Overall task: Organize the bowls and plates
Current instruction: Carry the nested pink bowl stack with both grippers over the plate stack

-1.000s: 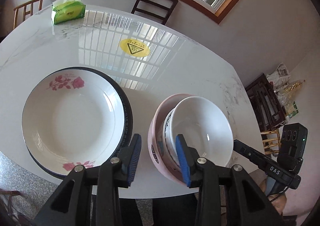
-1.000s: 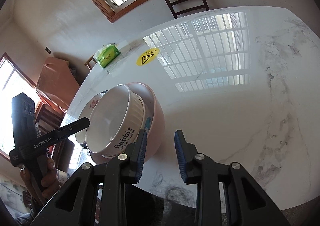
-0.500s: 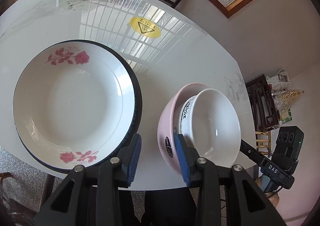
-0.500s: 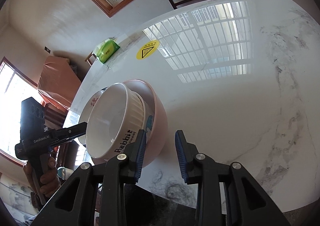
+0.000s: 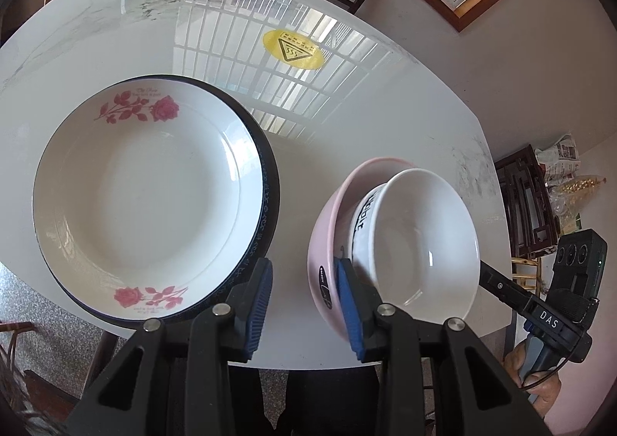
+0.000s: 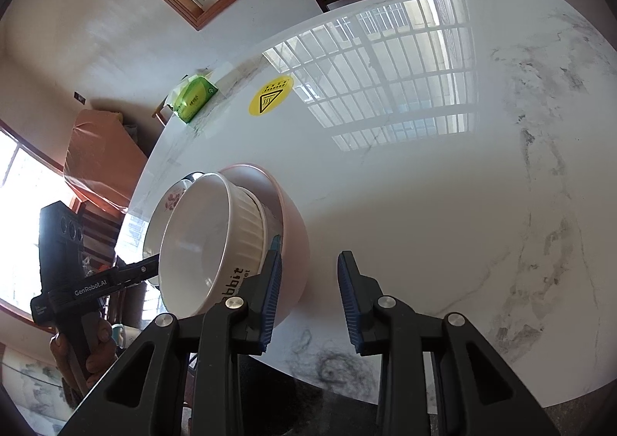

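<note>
You've got both bowls tipped, white bowl point(image 5: 424, 235) nested in the pink bowl point(image 5: 327, 243), left gripper point(image 5: 304, 305) and right gripper point(image 6: 308, 293) jaws open astride its rim gripping nothing, beside the rose plate point(image 5: 142, 201) on the worktop point(image 6: 424, 185), so I'd settle them flat next.

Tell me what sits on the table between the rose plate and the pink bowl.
Nothing: in the left wrist view only bare table separates the rose plate from the pink bowl.

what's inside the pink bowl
A white ribbed bowl with black lettering sits tilted inside the pink bowl. A sliver of another nested piece shows between them. The pink bowl's bottom is covered.
</note>
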A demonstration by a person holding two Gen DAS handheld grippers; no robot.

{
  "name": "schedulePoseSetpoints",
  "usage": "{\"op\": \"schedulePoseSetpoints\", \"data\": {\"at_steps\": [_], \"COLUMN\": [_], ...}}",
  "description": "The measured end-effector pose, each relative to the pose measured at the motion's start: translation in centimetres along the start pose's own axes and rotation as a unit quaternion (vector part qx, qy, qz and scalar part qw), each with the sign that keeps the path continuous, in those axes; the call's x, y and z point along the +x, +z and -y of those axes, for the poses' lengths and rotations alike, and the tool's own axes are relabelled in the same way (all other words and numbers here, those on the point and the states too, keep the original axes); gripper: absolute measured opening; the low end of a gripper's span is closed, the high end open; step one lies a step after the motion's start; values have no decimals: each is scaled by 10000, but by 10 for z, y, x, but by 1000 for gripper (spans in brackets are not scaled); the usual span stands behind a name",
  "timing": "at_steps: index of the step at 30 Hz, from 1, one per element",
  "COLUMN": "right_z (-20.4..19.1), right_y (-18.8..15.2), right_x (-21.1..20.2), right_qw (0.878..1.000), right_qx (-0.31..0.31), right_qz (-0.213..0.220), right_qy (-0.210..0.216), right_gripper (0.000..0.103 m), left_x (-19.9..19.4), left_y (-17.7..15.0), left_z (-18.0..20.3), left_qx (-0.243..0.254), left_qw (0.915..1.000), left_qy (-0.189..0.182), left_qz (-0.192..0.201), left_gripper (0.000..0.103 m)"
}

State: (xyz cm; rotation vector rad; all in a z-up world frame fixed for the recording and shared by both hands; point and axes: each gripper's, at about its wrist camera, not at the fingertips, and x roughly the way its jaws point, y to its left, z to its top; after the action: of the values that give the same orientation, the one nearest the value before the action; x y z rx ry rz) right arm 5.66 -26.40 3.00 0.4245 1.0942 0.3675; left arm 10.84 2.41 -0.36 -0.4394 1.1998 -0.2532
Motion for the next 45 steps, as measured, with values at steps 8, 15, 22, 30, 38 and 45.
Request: {"op": "schedulePoseSetpoints", "data": {"at_steps": [8, 15, 22, 30, 38, 45], "right_z": [-15, -17, -13, -21, -21, -33], "right_y": [11, 17, 21, 21, 27, 41], "right_x": [23, 34, 36, 36, 37, 26], "right_qw": [9978, 9952, 9945, 9941, 9926, 9928], "right_qx": [-264, -417, -399, -517, -447, -538], "right_qz": [-494, -610, -795, -851, -1052, -979], "right_qy": [-369, -649, -562, -436, -415, -421], "right_gripper": [28, 27, 25, 13, 14, 14], "left_x": [7, 9, 9, 7, 8, -9], "left_y": [4, 3, 3, -3, 2, 13], "left_z": [2, 3, 2, 13, 27, 36], "left_qx": [-17, -153, -218, -288, -188, -80], "left_qw": [9997, 9996, 9993, 9992, 9986, 9982], "left_qy": [219, 250, 281, 268, 480, 589], "left_qz": [-84, -41, -85, -22, -152, -3], "left_gripper": [34, 34, 30, 10, 9, 9]}}
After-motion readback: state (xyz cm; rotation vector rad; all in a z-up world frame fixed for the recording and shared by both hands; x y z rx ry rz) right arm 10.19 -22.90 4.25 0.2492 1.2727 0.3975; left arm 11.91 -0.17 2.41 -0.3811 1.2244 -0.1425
